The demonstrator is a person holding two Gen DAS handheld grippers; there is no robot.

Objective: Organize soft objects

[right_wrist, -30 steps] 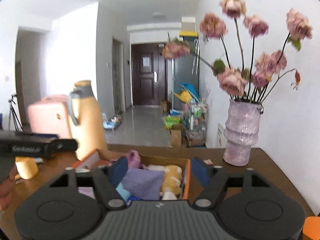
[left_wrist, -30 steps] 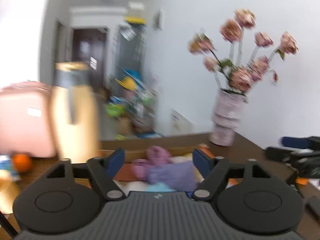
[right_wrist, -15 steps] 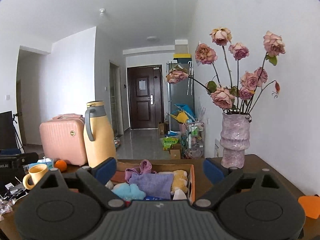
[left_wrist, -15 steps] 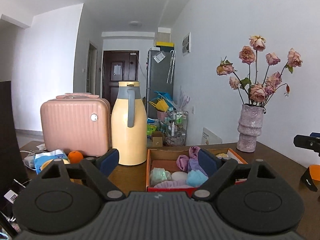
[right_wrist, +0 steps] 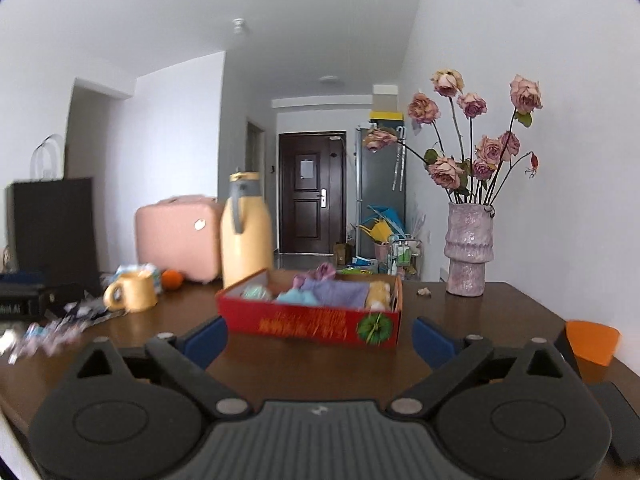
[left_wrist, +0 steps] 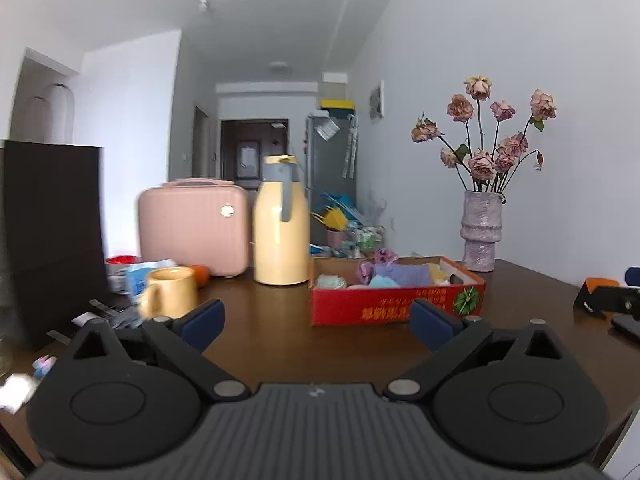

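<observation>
Dark wood bench: red box of soft things, mug, flask, vase. Hallway door behind. Left tool, right tool wide, just opened further, empty.

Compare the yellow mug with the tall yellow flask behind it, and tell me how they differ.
The yellow mug is short and squat; the yellow flask stands much taller, narrowing toward its top. The mug is open at the top, while the flask is capped with a grey collar and a yellow lid. The mug's handle matches its body; the flask's handle is grey. The mug sits nearer the cameras, the flask farther back beside the pink case. Both stand upright on the brown table.
</observation>
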